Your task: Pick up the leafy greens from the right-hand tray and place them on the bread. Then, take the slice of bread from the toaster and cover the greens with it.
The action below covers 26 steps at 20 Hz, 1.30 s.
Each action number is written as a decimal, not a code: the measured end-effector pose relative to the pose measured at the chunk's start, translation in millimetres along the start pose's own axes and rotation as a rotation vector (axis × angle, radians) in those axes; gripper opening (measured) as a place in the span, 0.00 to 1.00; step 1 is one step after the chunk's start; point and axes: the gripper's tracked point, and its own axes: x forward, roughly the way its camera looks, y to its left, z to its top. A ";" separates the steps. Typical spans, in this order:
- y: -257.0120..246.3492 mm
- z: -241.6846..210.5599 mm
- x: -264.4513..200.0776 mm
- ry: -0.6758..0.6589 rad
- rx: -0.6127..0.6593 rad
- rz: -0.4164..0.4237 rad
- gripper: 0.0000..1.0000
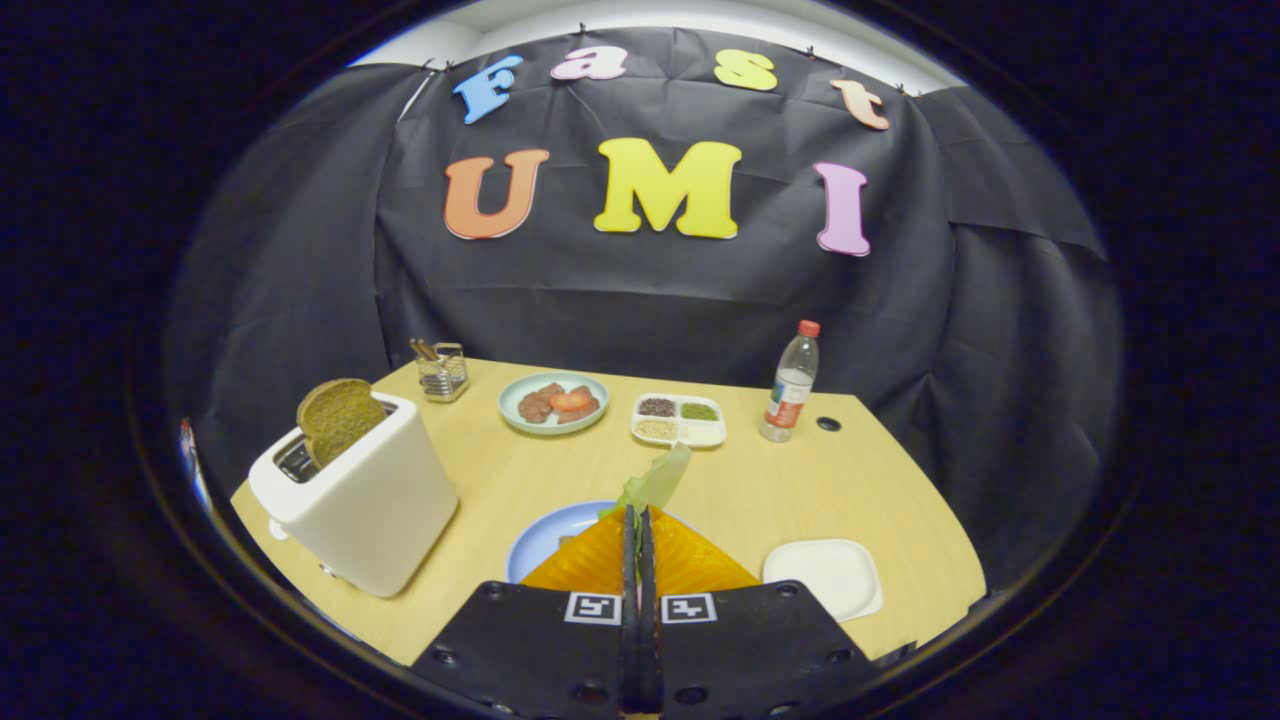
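Observation:
My gripper [637, 515] is shut on a pale leafy green [658, 478], which sticks up and ahead from between the fingertips. Under the fingers lies a light blue plate [545, 535]; whatever is on it is hidden by the fingers. Right of the fingers sits a white tray [825, 575] with nothing on it. To the left stands a white toaster [355, 500] with a brown slice of bread [338, 418] standing up out of its slot.
Farther back on the wooden table [780, 490] are a green plate with meat and tomato [553, 402], a white divided dish of seeds [679, 419], a plastic bottle with a red cap [791, 385] and a metal holder [442, 370].

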 end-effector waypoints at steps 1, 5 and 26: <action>11.5 -2.1 4.8 0.000 0.009 0.017 0.00; 48.0 -14.3 24.3 0.018 0.055 0.097 0.00; -27.6 -79.9 72.7 0.148 0.119 -0.014 0.70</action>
